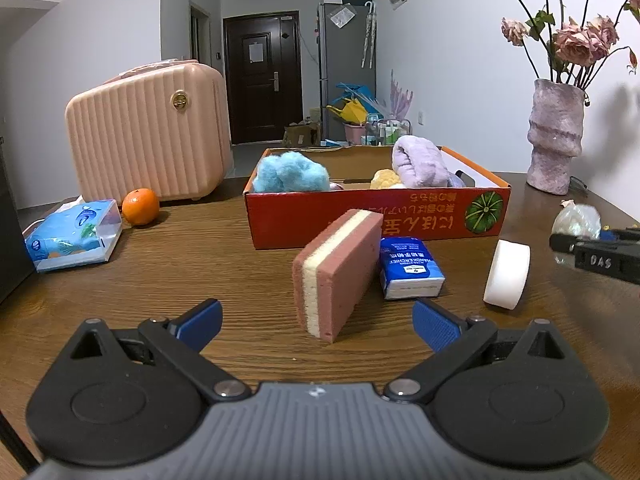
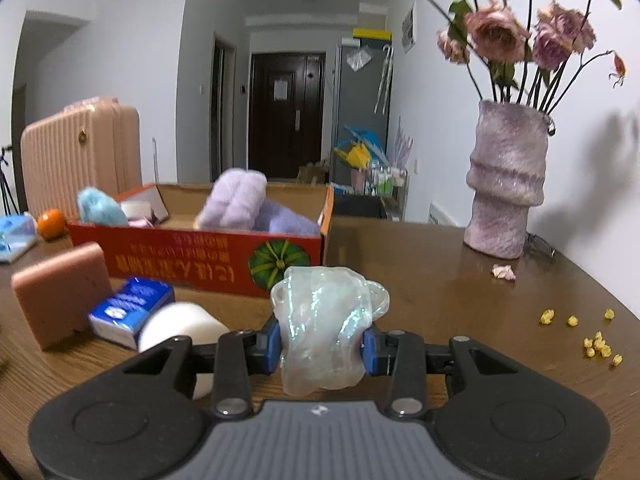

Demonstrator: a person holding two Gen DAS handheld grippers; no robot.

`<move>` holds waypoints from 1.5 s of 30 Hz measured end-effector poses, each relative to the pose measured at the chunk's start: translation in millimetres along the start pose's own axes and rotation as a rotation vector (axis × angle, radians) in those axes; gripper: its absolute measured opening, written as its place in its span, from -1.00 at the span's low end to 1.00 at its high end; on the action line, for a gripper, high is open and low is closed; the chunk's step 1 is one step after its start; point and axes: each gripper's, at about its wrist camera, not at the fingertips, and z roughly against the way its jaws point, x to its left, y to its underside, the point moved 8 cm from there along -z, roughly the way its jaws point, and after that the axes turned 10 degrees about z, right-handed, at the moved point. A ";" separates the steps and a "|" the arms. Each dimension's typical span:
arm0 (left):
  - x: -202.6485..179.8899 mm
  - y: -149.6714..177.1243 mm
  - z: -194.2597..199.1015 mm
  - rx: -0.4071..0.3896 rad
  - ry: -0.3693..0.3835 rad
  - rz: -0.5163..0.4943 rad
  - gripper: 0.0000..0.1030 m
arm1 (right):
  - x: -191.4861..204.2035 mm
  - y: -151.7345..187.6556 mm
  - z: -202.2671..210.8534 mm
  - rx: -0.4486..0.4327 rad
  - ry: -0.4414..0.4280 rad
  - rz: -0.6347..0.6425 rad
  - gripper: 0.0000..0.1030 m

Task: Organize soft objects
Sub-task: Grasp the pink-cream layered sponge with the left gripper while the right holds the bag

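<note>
Pinched between the right gripper, a crinkly iridescent film wad hangs over the grained wooden table; the left gripper gapes empty.

A cardboard box is set on the desk, with a fluffy ball at its left end and a rolled towel at its right. Before the box, a sponge is stood on edge; a tissue packet is placed just right of it, and a round pad further right. Left of the box, an orange is found before a suitcase, with a tissue pack left of the orange. A vase is stood at the far right, behind the box line. A crumpled film wad is held between the jaws of the right gripper, before the box's right corner.
</note>
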 end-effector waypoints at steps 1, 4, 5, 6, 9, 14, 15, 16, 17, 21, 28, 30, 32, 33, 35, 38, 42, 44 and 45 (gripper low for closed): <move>-0.6 0.3 -0.2 0.000 0.000 -0.002 1.00 | 0.8 -2.0 3.7 -0.013 -0.002 -0.004 -0.27; -2.1 1.3 -0.9 0.002 -0.002 -0.004 1.00 | 6.1 -7.3 13.5 -0.044 -0.012 -0.007 -0.27; -2.1 1.4 -1.1 0.002 -0.002 -0.004 1.00 | 8.8 -9.0 16.4 -0.053 -0.017 -0.006 -0.27; -2.1 1.4 -1.1 0.003 -0.003 -0.003 1.00 | 11.2 -10.2 18.5 -0.059 -0.021 -0.006 -0.27; -1.9 0.9 -1.5 0.003 -0.004 -0.003 1.00 | 21.6 -13.9 24.5 -0.079 -0.040 -0.001 -0.27; -1.6 0.7 -2.0 0.003 -0.002 0.000 1.00 | 39.6 -19.9 33.3 -0.105 -0.070 0.005 -0.27; -1.3 0.3 -2.0 0.003 -0.002 0.001 1.00 | 42.9 -21.0 34.3 -0.109 -0.076 0.005 -0.27; -1.2 0.2 -1.9 0.002 -0.002 0.002 1.00 | 46.2 -22.0 36.1 -0.112 -0.081 0.006 -0.27; -1.2 0.2 -1.8 0.002 0.000 0.003 1.00 | 49.4 -22.6 37.2 -0.115 -0.086 0.006 -0.27; -0.8 -0.7 -3.1 0.003 0.003 0.003 1.00 | 62.4 -25.2 39.8 -0.123 -0.101 0.008 -0.27; 0.5 -4.5 -9.9 -0.001 0.007 -0.007 1.00 | 76.4 -26.9 38.0 -0.122 -0.111 0.007 -0.27; 0.7 -5.5 -14.7 0.003 0.010 -0.011 1.00 | 79.6 -26.5 36.5 -0.118 -0.112 0.008 -0.27; 1.6 -6.8 -21.1 0.007 0.010 -0.015 1.00 | 82.9 -26.5 34.9 -0.115 -0.110 0.010 -0.27; 2.3 -7.4 -24.3 0.007 0.009 -0.018 1.00 | 84.4 -26.5 33.8 -0.112 -0.109 0.011 -0.27; 3.8 -8.7 -31.3 0.007 0.007 -0.024 1.00 | 87.3 -26.4 31.6 -0.109 -0.107 0.013 -0.27; 6.0 -10.8 -41.9 0.005 0.006 -0.032 1.00 | 91.2 -26.3 28.7 -0.105 -0.102 0.017 -0.27; 6.3 -10.4 -55.8 0.016 0.005 -0.054 1.00 | 94.3 -25.9 23.5 -0.097 -0.093 0.018 -0.27; 5.6 -11.0 -61.5 0.019 0.009 -0.064 1.00 | 95.1 -25.7 20.6 -0.092 -0.089 0.019 -0.27; 5.1 -11.7 -64.2 0.018 0.013 -0.070 1.00 | 95.6 -25.6 19.4 -0.090 -0.087 0.018 -0.27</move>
